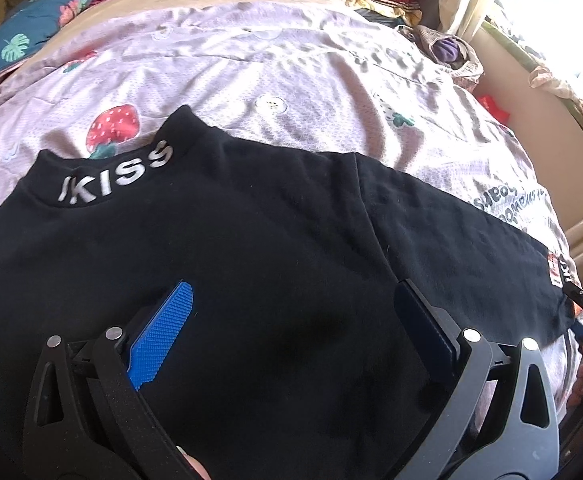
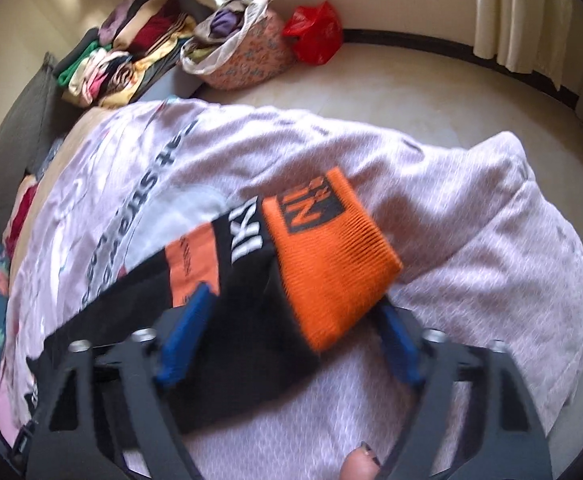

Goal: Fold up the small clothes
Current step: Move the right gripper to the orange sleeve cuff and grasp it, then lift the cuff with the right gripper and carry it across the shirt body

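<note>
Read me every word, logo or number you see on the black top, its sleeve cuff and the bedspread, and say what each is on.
"KISS": white letters on the collar of the black cotton top.
"IKI": white letters, cut off, on the black sleeve beside the orange ribbed cuff.
Black logo patch on that cuff: blurred, unreadable.
Small print on the orange sleeve patch: too blurred.
Grey lettering on the pale pink bedspread: upside down, unreadable.

Shirt (image 1: 251, 248) lies on quilt (image 1: 291, 72), bag (image 2: 243, 52) behind.

Sunlight is pouring through the window (image 1: 551, 12), curtains (image 2: 507, 12) are hanging, pale floor (image 2: 431, 92) is glowing beside the bed (image 1: 291, 60).
</note>
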`<action>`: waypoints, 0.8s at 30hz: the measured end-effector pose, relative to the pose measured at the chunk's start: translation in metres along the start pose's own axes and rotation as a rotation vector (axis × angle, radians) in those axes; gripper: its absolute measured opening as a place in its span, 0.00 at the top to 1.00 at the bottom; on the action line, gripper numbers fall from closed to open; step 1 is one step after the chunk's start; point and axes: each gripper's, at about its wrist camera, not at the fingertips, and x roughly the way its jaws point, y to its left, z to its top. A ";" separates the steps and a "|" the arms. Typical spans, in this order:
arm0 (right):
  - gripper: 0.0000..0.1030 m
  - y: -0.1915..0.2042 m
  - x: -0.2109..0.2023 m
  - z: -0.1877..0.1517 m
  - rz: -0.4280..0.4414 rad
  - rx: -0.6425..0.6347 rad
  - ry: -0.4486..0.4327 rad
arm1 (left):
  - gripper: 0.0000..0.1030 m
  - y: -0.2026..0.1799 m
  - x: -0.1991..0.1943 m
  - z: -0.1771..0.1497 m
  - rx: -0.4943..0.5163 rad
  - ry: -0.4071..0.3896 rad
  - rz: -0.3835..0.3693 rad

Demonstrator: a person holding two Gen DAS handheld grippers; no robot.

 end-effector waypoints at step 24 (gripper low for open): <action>0.90 0.104 -0.130 -0.029 0.378 -0.263 -0.242 | 0.08 0.037 -0.100 0.001 -0.053 -0.151 -0.126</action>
